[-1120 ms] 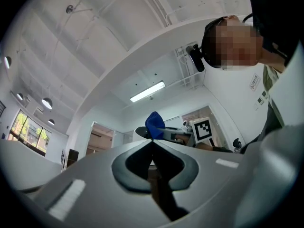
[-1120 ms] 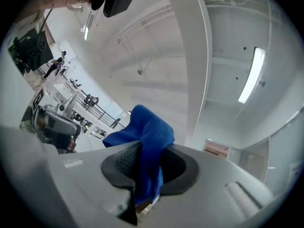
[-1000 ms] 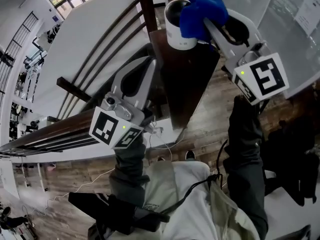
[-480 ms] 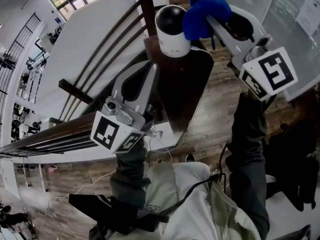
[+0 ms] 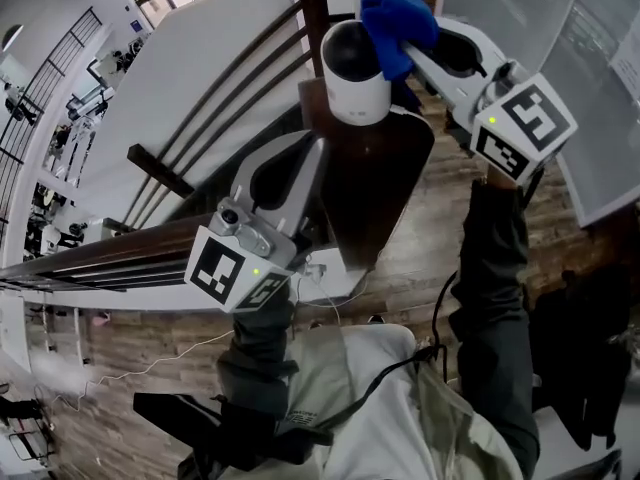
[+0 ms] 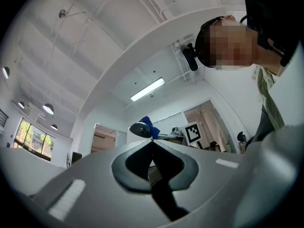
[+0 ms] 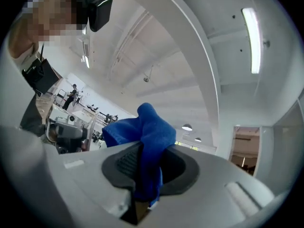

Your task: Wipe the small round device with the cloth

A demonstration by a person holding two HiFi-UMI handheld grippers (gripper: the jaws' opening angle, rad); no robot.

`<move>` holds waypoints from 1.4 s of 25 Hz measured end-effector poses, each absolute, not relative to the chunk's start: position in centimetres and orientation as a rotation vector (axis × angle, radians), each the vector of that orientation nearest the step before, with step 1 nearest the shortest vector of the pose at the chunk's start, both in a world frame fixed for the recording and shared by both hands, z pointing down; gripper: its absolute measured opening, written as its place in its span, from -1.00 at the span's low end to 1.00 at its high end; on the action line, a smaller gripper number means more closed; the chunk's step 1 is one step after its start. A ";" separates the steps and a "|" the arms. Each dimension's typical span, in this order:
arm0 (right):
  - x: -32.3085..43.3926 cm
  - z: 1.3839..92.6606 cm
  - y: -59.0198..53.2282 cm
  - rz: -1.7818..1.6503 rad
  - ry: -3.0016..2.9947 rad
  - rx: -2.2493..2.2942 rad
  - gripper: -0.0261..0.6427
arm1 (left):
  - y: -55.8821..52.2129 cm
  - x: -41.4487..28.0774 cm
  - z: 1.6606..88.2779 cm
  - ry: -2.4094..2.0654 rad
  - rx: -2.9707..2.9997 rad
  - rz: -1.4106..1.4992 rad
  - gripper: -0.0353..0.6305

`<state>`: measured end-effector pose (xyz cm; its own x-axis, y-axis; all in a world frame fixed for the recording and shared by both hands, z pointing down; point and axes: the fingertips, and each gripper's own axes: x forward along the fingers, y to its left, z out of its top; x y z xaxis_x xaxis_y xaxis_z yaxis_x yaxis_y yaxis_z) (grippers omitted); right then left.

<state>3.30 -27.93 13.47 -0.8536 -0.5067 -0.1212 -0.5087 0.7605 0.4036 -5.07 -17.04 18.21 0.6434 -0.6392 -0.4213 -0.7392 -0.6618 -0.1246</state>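
Mid-wipe, by the look of it, at a dark wood surface (image 5: 380,193). Pinching a bunched blue cloth (image 5: 396,18) in the R claw (image 5: 415,48), w/ fabric caught between both pads and spilling out above and below the tips in the R gripper view. Pressing that wad against the upper right of the small round device (image 5: 352,68) (white barrel, black dome on top), upright toward the far end of the surface; apparently in contact, though not confirmable on the hidden side. Holding the L claw (image 5: 316,148) pressed together on nothing, over the nearer part of the surface, on the near side of the device and apart from it; device and cloth only small and distant beyond its tips in the L gripper view. No bracing of the device, then. Judged step: rubbing the dome, w/ the white barrel below probably yet to do. Next move probably calls for sweeping the cloth across and round the dome, then down the barrel, keeping the pinch firm to avoid losing the cloth, and going light on sideways push: unbraced, upright, prob. easy to tip or shove along. Alt.: bringing the L claw in to steady the base first.
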 end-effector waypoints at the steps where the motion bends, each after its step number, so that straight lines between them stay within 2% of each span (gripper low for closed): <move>1: 3.5 14.4 -27.9 0.655 2.967 -0.838 -0.68 | -17.0 -4.9 18.1 1.110 -2.578 0.495 -0.88; 7: 3.9 17.1 -27.7 0.819 3.044 -0.864 -0.69 | -17.3 -5.1 18.3 1.150 -2.562 0.520 -0.88; 11: 4.6 10.2 -24.9 1.173 2.830 -1.119 -0.69 | -17.1 -5.2 18.5 1.153 -2.559 0.535 -0.88; 15: 0.6 5.7 -21.3 1.661 2.780 -1.118 -0.69 | -17.3 -5.3 18.7 1.138 -2.569 0.568 -0.88; 20: -4.3 9.2 -24.0 2.016 2.966 -1.046 -0.69 | -17.2 -5.7 19.2 1.123 -2.587 0.589 -0.88; 23: -5.7 10.5 -23.2 2.070 3.059 -0.943 -0.69 | -16.9 -6.0 18.9 1.100 -2.596 0.598 -0.88; 28: -8.2 14.3 -22.1 2.381 2.976 -0.954 -0.69 | -16.7 -6.9 18.7 1.089 -2.603 0.611 -0.88; 35: -7.7 16.9 -20.4 2.481 2.917 -1.040 -0.69 | -16.1 -8.0 19.2 1.071 -2.628 0.627 -0.88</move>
<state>-7.69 -20.44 16.87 -0.5619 -0.7832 0.2660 0.1368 0.2292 0.9637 -7.98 -16.14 19.18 0.6403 -0.6071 -0.4707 -0.7077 -0.7045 -0.0541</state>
